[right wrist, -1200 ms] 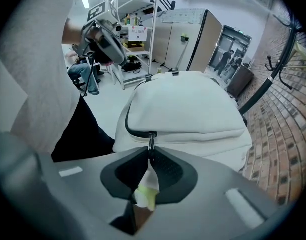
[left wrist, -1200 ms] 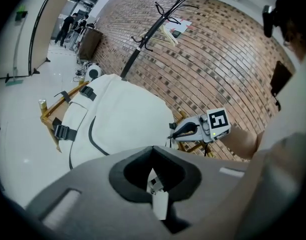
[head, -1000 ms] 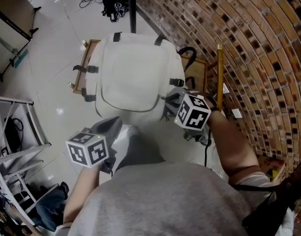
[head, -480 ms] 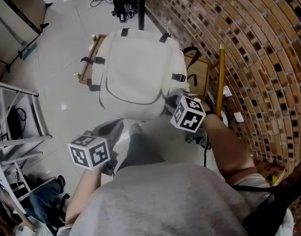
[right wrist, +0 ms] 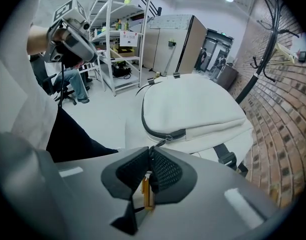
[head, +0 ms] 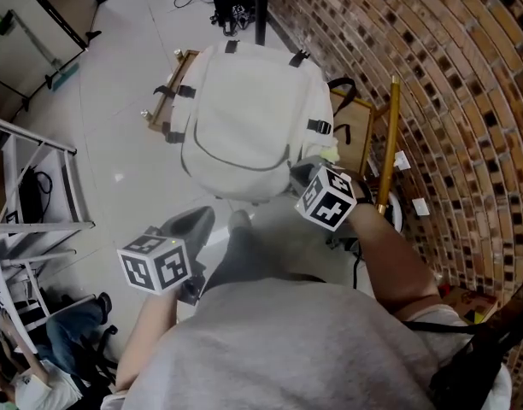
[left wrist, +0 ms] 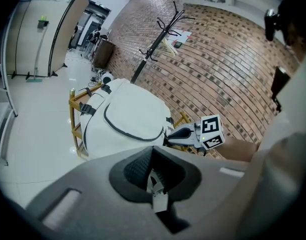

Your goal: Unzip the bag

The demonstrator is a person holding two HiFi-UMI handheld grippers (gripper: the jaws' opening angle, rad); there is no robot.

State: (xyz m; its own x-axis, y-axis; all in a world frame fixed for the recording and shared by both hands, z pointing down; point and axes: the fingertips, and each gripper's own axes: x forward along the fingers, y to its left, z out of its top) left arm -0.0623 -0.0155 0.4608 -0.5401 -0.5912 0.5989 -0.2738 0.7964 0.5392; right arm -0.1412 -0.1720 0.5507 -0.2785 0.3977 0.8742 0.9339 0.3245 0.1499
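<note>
Backpack (head: 244, 118) looks soft and slack; our right gripper (right wrist: 149, 151) fingers (right wrist: 165, 171) pinch its zipper pull (right wrist: 159, 143), left gripper (left wrist: 152, 151) fingers (left wrist: 138, 171) clenched empty

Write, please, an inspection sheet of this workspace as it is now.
Surface: wooden stand on a pale floor.
Job's things: white backpack lies on the stand; its zipper looks closed; zipper pull at the near edge.
Clutter: yellow pole beside the brick wall.
Grippers: right gripper, jaws shut on the zipper pull; left gripper, jaws shut, empty, apart from the backpack.
Cables: black cables on the floor beyond the backpack.
Surroundings: brick wall at right, metal shelves at left.
</note>
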